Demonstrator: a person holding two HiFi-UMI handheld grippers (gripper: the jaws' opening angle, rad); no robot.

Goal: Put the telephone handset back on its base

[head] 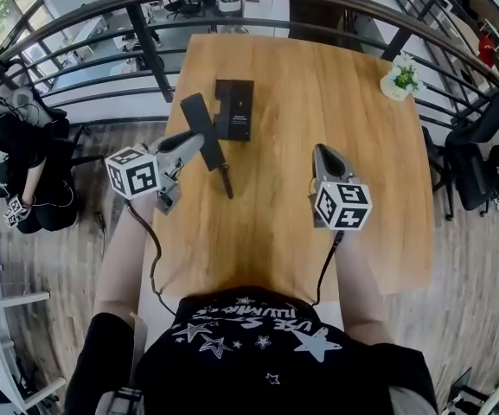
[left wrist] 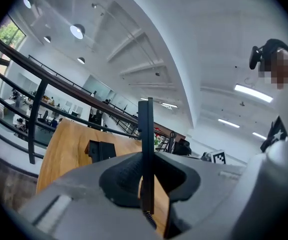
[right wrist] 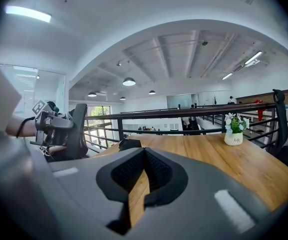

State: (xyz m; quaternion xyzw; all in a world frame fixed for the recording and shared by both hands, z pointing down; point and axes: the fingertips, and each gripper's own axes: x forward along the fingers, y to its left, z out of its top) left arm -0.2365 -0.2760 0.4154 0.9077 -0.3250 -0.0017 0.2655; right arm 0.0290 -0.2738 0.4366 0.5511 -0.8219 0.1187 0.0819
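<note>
Left gripper [head: 202, 139] is clamped on the handset [head: 195, 111], which shows only edge-on in its own view. Right gripper [head: 322, 152] is closed and empty, its jaws half-hiding the base [right wrist: 129, 144].

office mezzanine: railing [head: 154, 54], swivel chairs [head: 470, 175]

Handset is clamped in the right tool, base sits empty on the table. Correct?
Not quite. The left tool clamps the handset, as the left gripper view shows; the right tool holds nothing. The base does sit empty on the table.
</note>
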